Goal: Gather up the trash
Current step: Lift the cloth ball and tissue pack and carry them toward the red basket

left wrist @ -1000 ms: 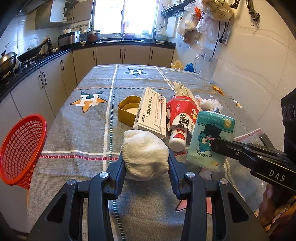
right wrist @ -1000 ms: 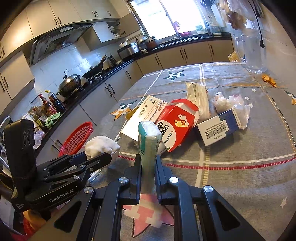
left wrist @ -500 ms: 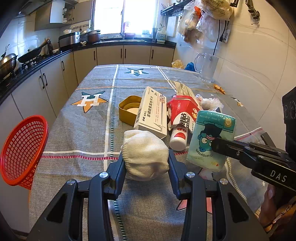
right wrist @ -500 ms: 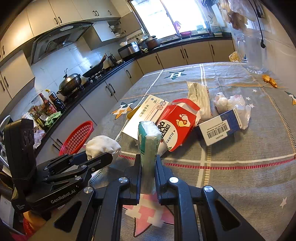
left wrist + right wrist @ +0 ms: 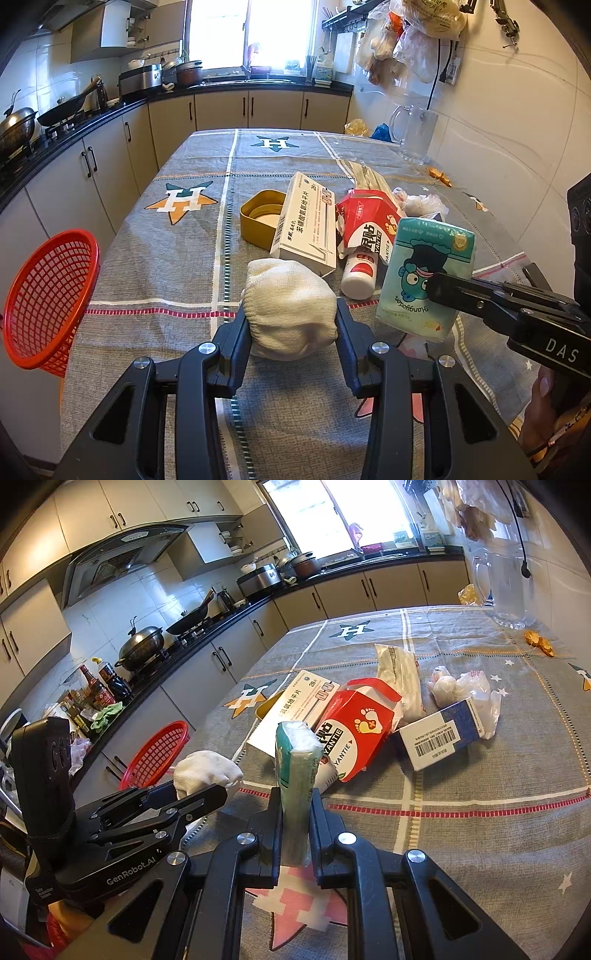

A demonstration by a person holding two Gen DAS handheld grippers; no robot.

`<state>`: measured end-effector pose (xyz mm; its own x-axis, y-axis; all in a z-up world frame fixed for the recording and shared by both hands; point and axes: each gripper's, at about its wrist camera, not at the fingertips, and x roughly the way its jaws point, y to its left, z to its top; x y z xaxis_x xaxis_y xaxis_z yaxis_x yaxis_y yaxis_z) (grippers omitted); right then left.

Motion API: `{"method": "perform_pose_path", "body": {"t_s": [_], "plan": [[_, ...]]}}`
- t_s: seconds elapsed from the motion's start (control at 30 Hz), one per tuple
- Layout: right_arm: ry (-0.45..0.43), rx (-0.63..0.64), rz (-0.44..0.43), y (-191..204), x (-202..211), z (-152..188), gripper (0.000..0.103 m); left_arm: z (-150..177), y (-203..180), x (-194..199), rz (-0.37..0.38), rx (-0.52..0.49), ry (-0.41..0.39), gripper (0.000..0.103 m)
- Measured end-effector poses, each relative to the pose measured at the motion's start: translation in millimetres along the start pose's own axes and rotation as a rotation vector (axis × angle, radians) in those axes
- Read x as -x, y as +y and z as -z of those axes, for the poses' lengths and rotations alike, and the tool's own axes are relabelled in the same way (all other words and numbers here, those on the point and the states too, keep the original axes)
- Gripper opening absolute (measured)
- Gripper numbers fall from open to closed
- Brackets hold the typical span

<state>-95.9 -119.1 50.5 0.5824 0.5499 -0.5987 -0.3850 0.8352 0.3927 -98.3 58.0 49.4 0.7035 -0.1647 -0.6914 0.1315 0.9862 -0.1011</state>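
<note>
Left hand-held gripper (image 5: pixel 291 325) clamped on white knit bundle (image 5: pixel 290 306); right hand-held gripper (image 5: pixel 295 827) clamped on teal tissue pack (image 5: pixel 297 771), both above tabletop (image 5: pixel 166 266). Step: carry. Next, likely: swing to red basket (image 5: pixel 48 295) at tabletop's left edge, release.

The balled glove (image 5: pixel 291 308) was rough white knit cloth. The tissue pack (image 5: pixel 424 275) wore glossy film, probably plastic. The basket (image 5: pixel 48 299) was shiny red plastic mesh; the tablecloth (image 5: pixel 480 849) was matt woven fabric.

No visible change (both hands and loads alike).
</note>
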Motion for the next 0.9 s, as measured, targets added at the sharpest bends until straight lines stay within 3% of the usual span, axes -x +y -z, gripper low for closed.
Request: {"method": "perform_pose_path", "body": {"t_s": [0.9], "plan": [[0.01, 0.063, -0.03, 28, -3, -8, 0.014, 0, 25, 15, -0.073, 0.036, -0.046, 0.04]]}}
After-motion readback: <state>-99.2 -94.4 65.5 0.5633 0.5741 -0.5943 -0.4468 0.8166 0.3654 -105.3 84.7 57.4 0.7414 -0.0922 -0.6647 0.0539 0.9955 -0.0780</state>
